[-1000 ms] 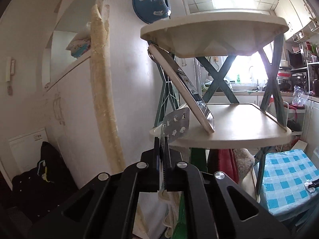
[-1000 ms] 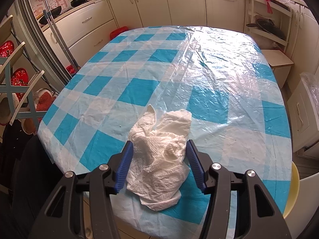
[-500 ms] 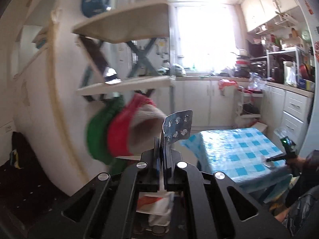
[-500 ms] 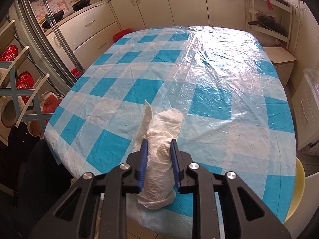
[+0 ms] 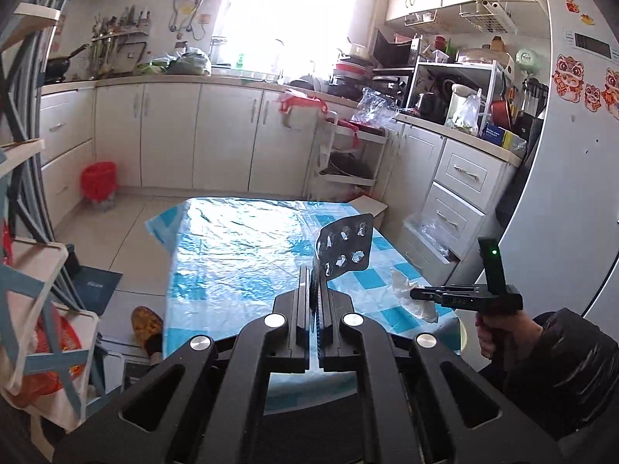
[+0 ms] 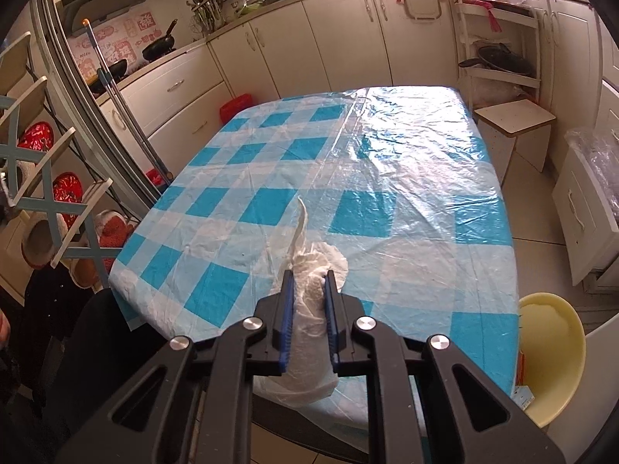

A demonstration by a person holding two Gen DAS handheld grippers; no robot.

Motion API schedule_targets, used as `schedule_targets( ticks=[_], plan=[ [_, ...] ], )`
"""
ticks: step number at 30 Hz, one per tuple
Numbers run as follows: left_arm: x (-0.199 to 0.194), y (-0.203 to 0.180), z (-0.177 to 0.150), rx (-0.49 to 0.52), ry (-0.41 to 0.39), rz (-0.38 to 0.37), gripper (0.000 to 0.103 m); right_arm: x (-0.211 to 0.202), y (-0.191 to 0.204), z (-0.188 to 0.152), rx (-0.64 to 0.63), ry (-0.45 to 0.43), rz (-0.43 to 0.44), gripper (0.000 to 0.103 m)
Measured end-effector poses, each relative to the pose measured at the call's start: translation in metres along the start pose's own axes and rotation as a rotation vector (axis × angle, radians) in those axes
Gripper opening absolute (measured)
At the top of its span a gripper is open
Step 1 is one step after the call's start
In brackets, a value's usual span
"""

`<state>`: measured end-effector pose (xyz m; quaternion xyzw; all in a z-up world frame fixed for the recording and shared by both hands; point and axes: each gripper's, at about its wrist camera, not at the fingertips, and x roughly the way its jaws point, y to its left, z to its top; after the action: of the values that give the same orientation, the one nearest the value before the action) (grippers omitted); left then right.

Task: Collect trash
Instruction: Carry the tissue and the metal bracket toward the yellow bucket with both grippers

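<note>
A long desk [image 6: 406, 208] fills the middle of the kitchen, covered with a blue-and-white checked cloth under a clear plastic sheet that glares where the window light hits it. Cream cabinets [image 6: 340, 27] run along the far wall behind it, and a slatted rack [image 6: 46, 193] with red slippers stands off its left edge. A pale yellow chair [image 6: 553, 344] sits at the near right corner of the desk, and a small wooden stool [image 6: 514, 120] stands beside the far right corner. The right gripper [image 6: 308, 282] has just been closing its jaws, and the blue pads now press on both sides of a crumpled white tissue [image 6: 309, 309] — the wad is squeezed narrow between them, one twisted tip sticking up past the fingertips and the loose lower end bulging out over the near edge of the desk. In the left wrist view the same gripper appears at the right, held in a hand [image 5: 499, 332] with a dark sleeve, the tissue at its tip over the desk's edge. The left gripper [image 5: 314, 270] has its jaws fully together on a used silver pill sheet [image 5: 344, 247] — clamped by its lower corner, it stands up tilted to the right, above the desk.
</note>
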<state>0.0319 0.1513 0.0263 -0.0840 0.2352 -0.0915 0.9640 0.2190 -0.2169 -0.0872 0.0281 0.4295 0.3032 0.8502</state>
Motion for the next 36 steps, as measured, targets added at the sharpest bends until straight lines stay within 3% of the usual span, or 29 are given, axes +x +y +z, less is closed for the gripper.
schedule_targets(
  ticks=[10,17,23,27,31,36],
  plan=[
    [0.108,-0.080,0.006,0.134,0.097,-0.099,0.002,-0.064,-0.043,0.001,0.037,-0.086,-0.131,0.016],
    [0.179,-0.165,-0.003,0.205,0.156,-0.209,0.003,-0.087,-0.088,-0.004,0.052,-0.040,-0.234,0.016],
    [0.226,-0.224,-0.011,0.237,0.197,-0.271,0.003,-0.091,-0.134,-0.017,0.201,-0.036,-0.282,0.016],
    [0.251,-0.253,-0.016,0.255,0.224,-0.299,0.003,-0.082,-0.158,-0.024,0.260,0.014,-0.317,0.016],
    [0.270,-0.274,-0.022,0.270,0.244,-0.318,0.003,-0.065,-0.180,-0.023,0.241,0.127,-0.344,0.016],
    [0.286,-0.290,-0.029,0.274,0.268,-0.336,0.003,-0.060,-0.214,-0.032,0.266,0.201,-0.377,0.016]
  ],
)
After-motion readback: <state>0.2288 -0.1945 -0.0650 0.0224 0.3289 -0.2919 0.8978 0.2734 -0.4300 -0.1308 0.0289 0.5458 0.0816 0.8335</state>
